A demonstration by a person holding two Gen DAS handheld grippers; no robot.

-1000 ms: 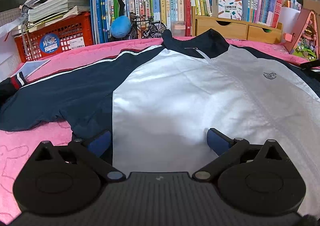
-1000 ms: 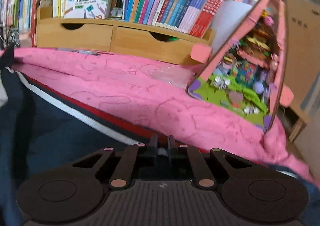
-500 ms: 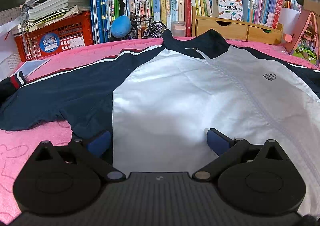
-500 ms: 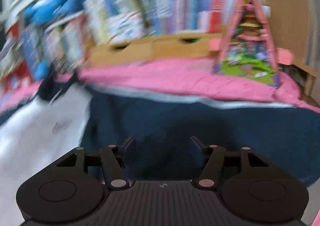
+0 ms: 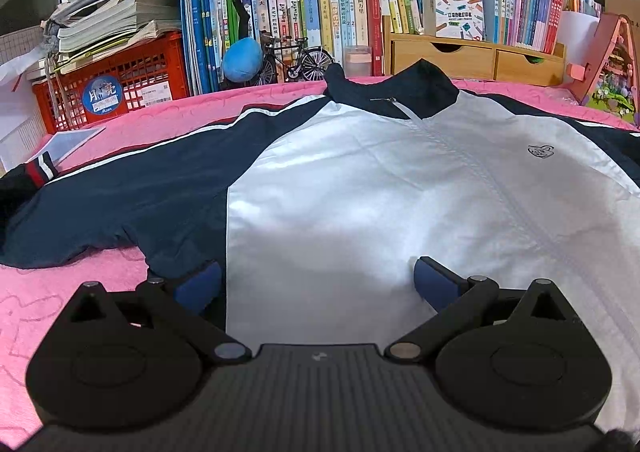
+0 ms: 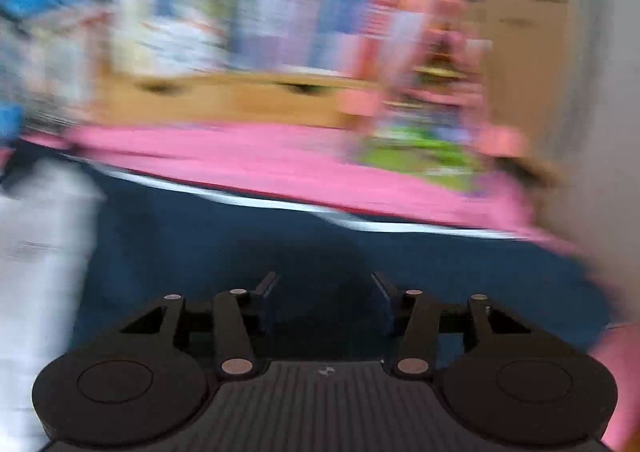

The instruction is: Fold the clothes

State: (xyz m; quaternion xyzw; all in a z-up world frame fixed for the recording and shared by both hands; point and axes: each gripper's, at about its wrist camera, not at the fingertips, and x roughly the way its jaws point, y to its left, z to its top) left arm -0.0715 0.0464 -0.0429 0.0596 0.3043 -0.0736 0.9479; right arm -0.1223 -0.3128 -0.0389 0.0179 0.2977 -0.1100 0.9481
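Observation:
A white and navy zip jacket (image 5: 360, 192) lies spread flat, front up, on the pink cloth (image 5: 60, 292), with its left sleeve (image 5: 120, 200) stretched out to the side. My left gripper (image 5: 318, 284) stands open over the jacket's lower edge, its blue pads (image 5: 198, 284) wide apart above the white panel. The right wrist view is blurred by motion. There my right gripper (image 6: 326, 292) hovers over the navy right sleeve (image 6: 280, 236). Its jaws are apart and closing, with nothing pinched between them.
Along the back stand a red crate (image 5: 120, 88) with stacked papers, a row of books (image 5: 320, 12), a model bicycle (image 5: 296, 60), a wooden drawer box (image 5: 460, 56) and a pink toy house (image 5: 612, 72). A cardboard box (image 6: 528, 64) stands at the right.
My right gripper went from shut to open and swung away from the toy house to above the navy sleeve; its jaws now stand slightly narrower. The left gripper and the jacket have not moved.

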